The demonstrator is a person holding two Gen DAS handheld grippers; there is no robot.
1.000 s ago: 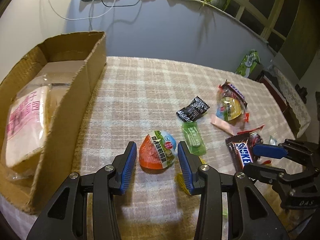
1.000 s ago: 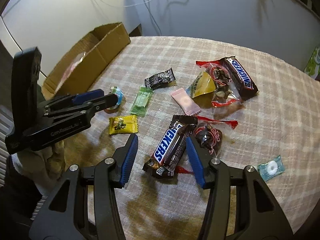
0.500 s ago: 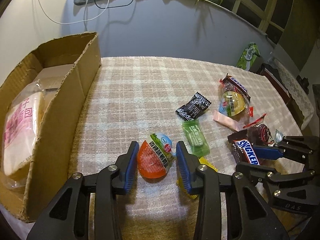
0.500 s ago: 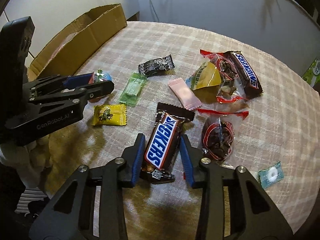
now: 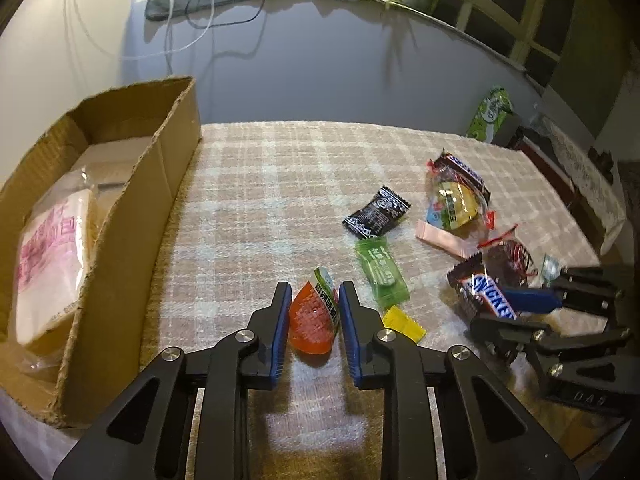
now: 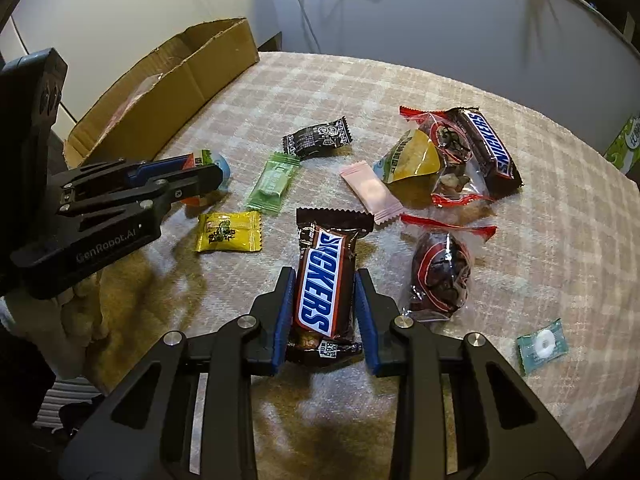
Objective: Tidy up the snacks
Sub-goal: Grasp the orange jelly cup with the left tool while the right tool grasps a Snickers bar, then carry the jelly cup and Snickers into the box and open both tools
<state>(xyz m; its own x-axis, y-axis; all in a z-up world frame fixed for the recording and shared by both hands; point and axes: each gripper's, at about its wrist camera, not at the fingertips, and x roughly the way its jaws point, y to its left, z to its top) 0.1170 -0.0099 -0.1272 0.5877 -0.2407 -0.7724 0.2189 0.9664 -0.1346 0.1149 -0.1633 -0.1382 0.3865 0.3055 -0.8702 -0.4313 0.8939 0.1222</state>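
1. Looking along the left gripper point(image 5: 312, 312), its pads are pinching the orange jelly cup point(image 5: 313, 320) on the plaid tablecloth point(image 5: 260, 200); the cardboard box point(image 5: 120, 216) is sitting at nine o'clock, so a lift and carry that way is likely coming.
2. Looking along the right gripper point(image 6: 324, 298), its pads are closing narrowly around the Snickers bar point(image 6: 324, 280); whether they are truly gripping it, I cannot tell. The box point(image 6: 180, 80) is lying at ten o'clock.

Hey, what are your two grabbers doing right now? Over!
Left gripper shut on orange jelly cup. Right gripper shut on Snickers bar. Cardboard box to the left, nothing blocking the way.
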